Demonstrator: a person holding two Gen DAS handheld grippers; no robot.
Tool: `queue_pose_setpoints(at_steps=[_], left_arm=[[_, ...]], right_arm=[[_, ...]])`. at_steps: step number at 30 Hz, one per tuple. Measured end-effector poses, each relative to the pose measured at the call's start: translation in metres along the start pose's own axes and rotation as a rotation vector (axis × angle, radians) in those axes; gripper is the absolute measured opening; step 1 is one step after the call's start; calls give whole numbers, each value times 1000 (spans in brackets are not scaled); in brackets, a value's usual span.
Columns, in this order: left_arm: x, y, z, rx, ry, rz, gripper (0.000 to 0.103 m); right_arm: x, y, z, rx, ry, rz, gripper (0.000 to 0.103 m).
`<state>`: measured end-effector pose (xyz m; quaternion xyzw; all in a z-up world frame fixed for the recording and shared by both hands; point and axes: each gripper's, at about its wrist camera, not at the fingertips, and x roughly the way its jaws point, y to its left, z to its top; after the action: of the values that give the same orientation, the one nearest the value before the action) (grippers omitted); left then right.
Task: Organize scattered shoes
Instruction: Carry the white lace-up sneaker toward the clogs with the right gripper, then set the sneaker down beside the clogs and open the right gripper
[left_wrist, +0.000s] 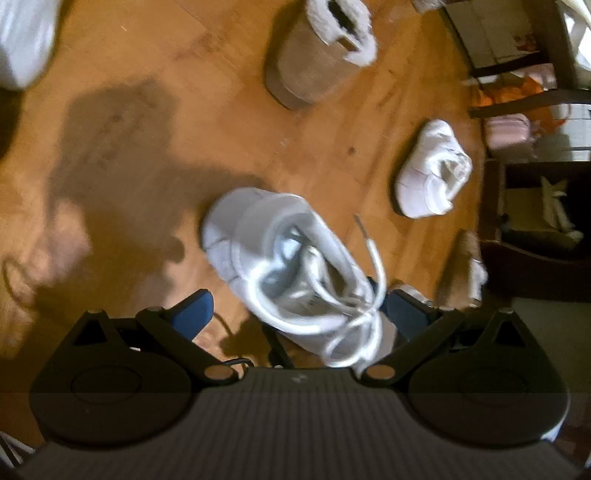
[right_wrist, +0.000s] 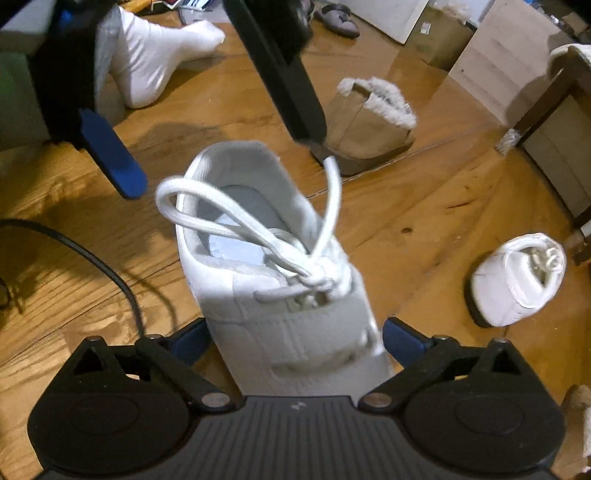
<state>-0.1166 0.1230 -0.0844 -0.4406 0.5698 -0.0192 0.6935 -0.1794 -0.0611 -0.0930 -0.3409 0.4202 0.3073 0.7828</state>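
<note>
White high-top sneaker (right_wrist: 284, 280): held off the wooden floor (right_wrist: 424, 206), toe end toward the right gripper (right_wrist: 295, 334), heel collar pointing away. The right gripper's blue pads sit on either side of the shoe's forepart, so its jaws appear to be pinching it; actual contact is hidden behind the shoe body. Laces are loose, with 1 loop standing up and 1 end trailing.

The left gripper (right_wrist: 221, 162) hangs above the shoe's heel end with jaws spread wide, 1 blue pad to the left of the collar and the dark finger near the upright lace end. It holds nothing. In the left wrist view the same sneaker (left_wrist: 295, 266) lies between the left gripper's (left_wrist: 295, 310) open fingers, blurred.

Remaining items on the floor, all well apart from one another: a 2nd white sneaker (right_wrist: 517, 280) tipped on its side to the right; a tan fur-lined boot (right_wrist: 369, 125) standing upright further back; what looks like a matching tan fur-lined boot (left_wrist: 463, 269) near dark furniture, too blurred to confirm.

Assessment: early stage. 1 shoe is in hand and not yet placed; no pair stands together, and no lined-up row is visible. At least 3 shoes remain to collect and match
</note>
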Motion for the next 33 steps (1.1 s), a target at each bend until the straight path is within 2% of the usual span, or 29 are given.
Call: queue_pose_setpoints(at_steps=[2,4,8,13,16,22,24,29,33], left_arm=[[-4,-1,0,8,-10,4,102],[-7,-1,0,9,-17,-2,102],[-15,0,0,11,-32,-5,102],[-27,-5,1,16,-108,43,102],[-29,-6,0,17,-106,33,102],[-26,-13,-5,39,-74,9,102],[-25,-16,-6,46,-73,10,102],[-24,-19,-8,63,-73,21,102],[-21,-20,-9,74,-55,23,102]], right_arm=[[4,-2,-1,69,-12,-3,100],[5,-8,0,163,-17,-7,93],[-4,-14,1,410,-13,-12,91],[-18,-18,-8,691,15,-27,91],[-22,-23,-16,814,55,-49,91],[-48,-48,-48,1056,63,-16,90],[-49,-55,-54,1083,68,-49,89],[-57,-54,-54,1003,101,-218,85],[-58,-53,-52,1018,99,-250,91]])
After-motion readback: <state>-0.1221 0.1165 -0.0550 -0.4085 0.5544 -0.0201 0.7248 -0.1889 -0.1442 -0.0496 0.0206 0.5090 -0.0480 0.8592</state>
